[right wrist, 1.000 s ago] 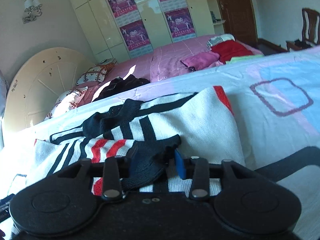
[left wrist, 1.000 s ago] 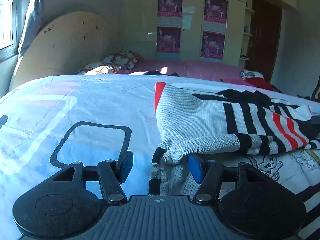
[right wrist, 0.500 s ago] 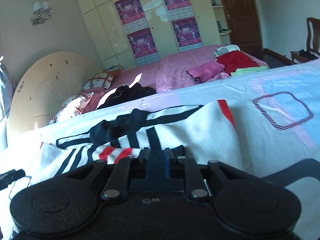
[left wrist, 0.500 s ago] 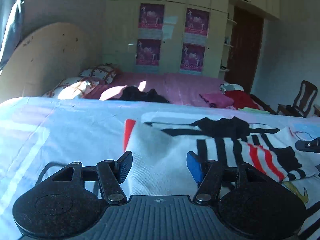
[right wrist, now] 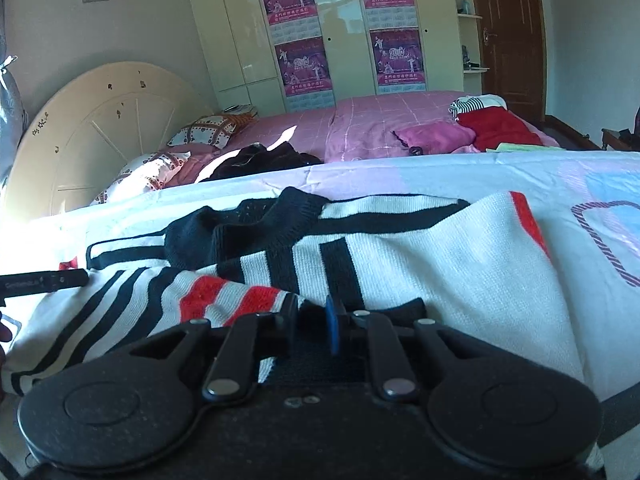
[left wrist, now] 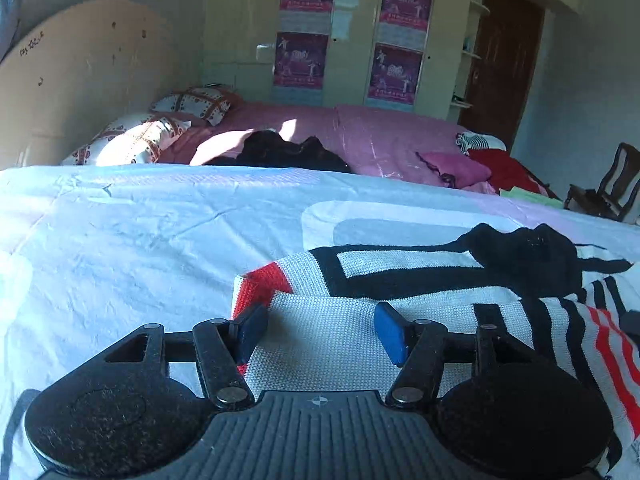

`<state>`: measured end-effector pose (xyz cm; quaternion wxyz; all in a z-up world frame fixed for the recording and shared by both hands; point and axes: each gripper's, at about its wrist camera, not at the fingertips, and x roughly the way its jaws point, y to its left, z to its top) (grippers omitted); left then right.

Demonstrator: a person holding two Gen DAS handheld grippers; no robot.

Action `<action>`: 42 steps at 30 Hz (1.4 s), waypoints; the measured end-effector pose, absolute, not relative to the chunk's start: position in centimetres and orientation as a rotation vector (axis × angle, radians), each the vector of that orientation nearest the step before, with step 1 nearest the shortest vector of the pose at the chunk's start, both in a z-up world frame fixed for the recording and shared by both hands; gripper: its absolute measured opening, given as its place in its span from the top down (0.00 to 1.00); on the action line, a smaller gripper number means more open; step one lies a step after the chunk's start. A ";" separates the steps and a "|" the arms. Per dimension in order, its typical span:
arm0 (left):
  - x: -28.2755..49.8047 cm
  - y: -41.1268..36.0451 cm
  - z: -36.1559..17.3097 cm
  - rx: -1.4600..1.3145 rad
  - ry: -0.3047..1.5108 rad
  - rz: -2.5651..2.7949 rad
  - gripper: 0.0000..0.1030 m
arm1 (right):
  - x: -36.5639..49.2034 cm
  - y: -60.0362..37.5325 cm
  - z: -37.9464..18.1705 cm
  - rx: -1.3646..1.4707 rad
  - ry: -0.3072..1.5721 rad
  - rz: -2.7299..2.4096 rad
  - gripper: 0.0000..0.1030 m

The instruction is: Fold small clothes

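Each black tool (left wrist: 320, 334) (right wrist: 312, 326) has round-lobed arms, silver rivets, a ribbed base and blue pads (left wrist: 390, 334).

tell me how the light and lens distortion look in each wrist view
Left wrist view: dim with a blue cast, one sun patch on the pink bed, the wardrobe bowed by the fisheye. Right wrist view: brighter and warmer, glare washing out the blue-and-white bedspread at the left edge, the door curving.

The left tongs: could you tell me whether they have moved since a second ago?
Yes. The left tongs have swung rightward: the purple posters slid left in view, and the pads now straddle the striped sweater.
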<state>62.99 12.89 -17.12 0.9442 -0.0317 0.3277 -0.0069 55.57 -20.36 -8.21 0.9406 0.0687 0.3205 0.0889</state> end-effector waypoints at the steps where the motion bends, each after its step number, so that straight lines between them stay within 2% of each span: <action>1: 62.7 12.8 -16.7 -0.047 0.667 0.008 0.41 | 55.6 -20.3 -8.0 0.138 0.653 0.182 0.84; 3: 61.3 12.4 -15.6 -0.028 0.634 0.022 0.41 | 54.9 -20.5 -7.1 0.150 0.617 0.202 0.78; 7: 59.1 11.2 -15.8 -0.043 0.627 0.005 0.41 | 54.2 -19.7 -6.9 0.115 0.601 0.233 0.76; 9: 59.2 10.8 -17.0 -0.029 0.656 0.021 0.41 | 55.2 -19.0 -8.1 0.072 0.666 0.191 0.77; 17: 56.4 10.7 -15.0 -0.042 0.604 0.023 0.41 | 53.3 -19.7 -5.8 0.091 0.590 0.197 0.74; 21: 56.3 10.3 -16.7 -0.034 0.657 0.026 0.41 | 54.5 -19.0 -8.0 0.034 0.684 0.175 0.74; 27: 54.4 10.2 -15.2 -0.044 0.627 0.025 0.41 | 52.3 -19.4 -6.1 0.059 0.613 0.191 0.73; 30: 54.4 9.7 -16.4 -0.017 0.666 0.024 0.41 | 53.1 -19.1 -7.8 0.020 0.702 0.180 0.71; 34: 53.5 9.3 -15.6 0.001 0.654 0.031 0.41 | 52.5 -18.8 -6.9 -0.018 0.681 0.191 0.70; 35: 52.9 9.3 -15.3 0.002 0.642 0.034 0.41 | 52.0 -19.1 -6.4 0.002 0.655 0.194 0.68; 36: 52.5 9.3 -15.4 0.012 0.638 0.035 0.41 | 51.5 -19.4 -6.2 0.012 0.631 0.192 0.59; 38: 52.2 9.2 -16.5 0.046 0.682 0.041 0.40 | 52.1 -19.8 -7.6 -0.012 0.718 0.155 0.49; 42: 49.2 10.2 -14.7 0.032 0.661 0.024 0.39 | 49.9 -21.4 -5.4 0.003 0.671 0.163 0.51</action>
